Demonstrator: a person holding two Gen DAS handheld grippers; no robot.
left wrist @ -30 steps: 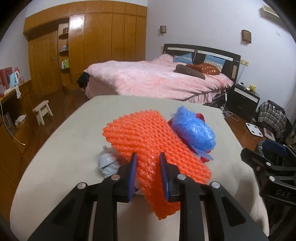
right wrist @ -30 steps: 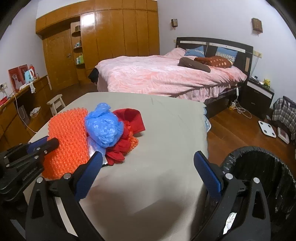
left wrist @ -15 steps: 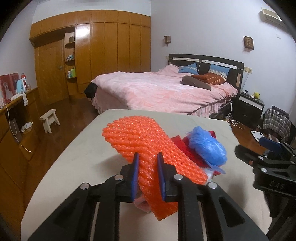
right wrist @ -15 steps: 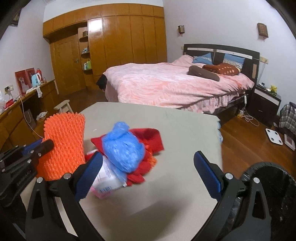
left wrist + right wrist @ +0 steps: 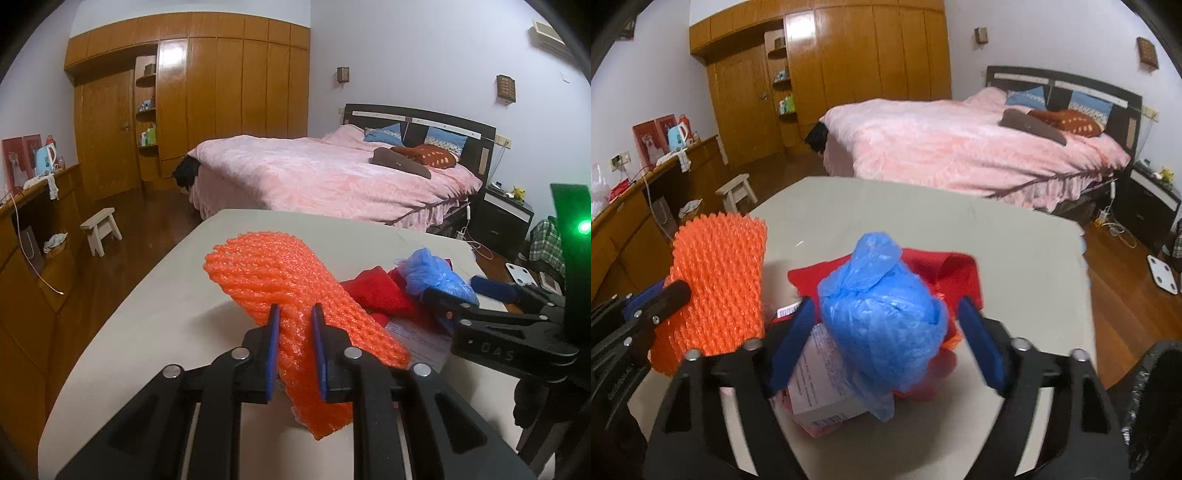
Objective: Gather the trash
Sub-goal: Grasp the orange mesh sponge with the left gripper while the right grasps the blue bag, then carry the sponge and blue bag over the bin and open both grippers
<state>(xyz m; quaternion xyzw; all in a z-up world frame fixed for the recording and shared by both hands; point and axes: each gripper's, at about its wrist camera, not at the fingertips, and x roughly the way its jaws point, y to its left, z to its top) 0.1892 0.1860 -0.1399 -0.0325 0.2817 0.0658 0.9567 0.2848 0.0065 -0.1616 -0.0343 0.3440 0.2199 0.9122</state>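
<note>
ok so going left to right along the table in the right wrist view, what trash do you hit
orange foam net sleeve held in the left claw → white printed paper box → blue crumpled plastic bag between the right claw's open fingers → black-lined trash bin at the far right edge

Orange foam net (image 5: 284,280), blue bag (image 5: 882,317)

Left tool (image 5: 294,349): black frame, blue pads, silver screws.
</note>
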